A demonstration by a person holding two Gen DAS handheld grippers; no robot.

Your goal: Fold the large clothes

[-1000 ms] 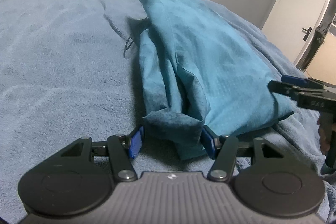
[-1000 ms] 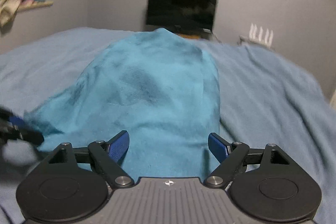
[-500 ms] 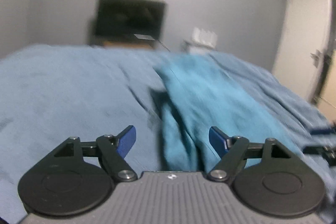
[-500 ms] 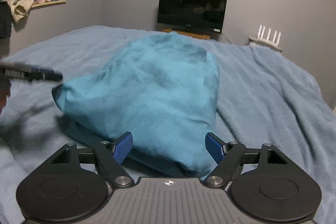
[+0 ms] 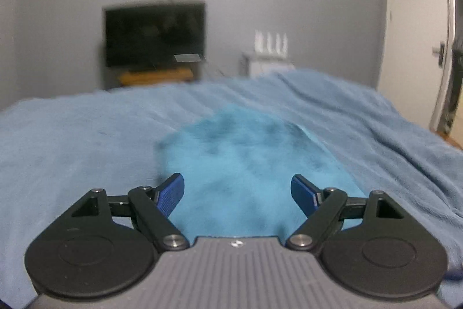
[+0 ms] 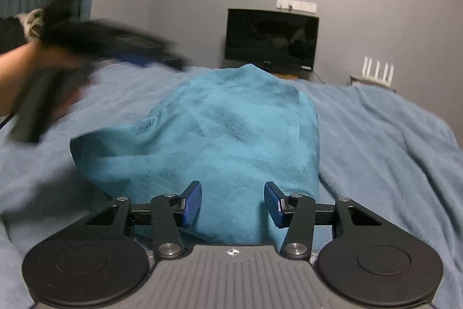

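Teal garment [image 6: 231, 135] is lying in a folded heap mid-bed, on the blue blanket [image 6: 390, 135], long axis running toward the TV [image 6: 272, 38] on the far wall.

Left gripper [image 5: 237, 193] is hanging above the near end of the garment, jaws wide and having just been opening, nothing between the pads [image 5: 170, 194]. Cloth is showing below the gap, not touching either pad (view is blurred, so edges are soft). In the right wrist view the same gripper [image 6: 139, 54] is showing as a dark smear up at left, well clear of the cloth, with the person's hand [image 6: 31, 62] on the handle.

Right gripper [image 6: 233, 203] is sitting low at the near edge of the garment, jaws at a narrower gap and having just been closing. Fabric is filling the space between the pads [image 6: 191, 203]; cannot tell whether they are pressing on it.

White router [image 6: 376, 71] is standing right of the TV.
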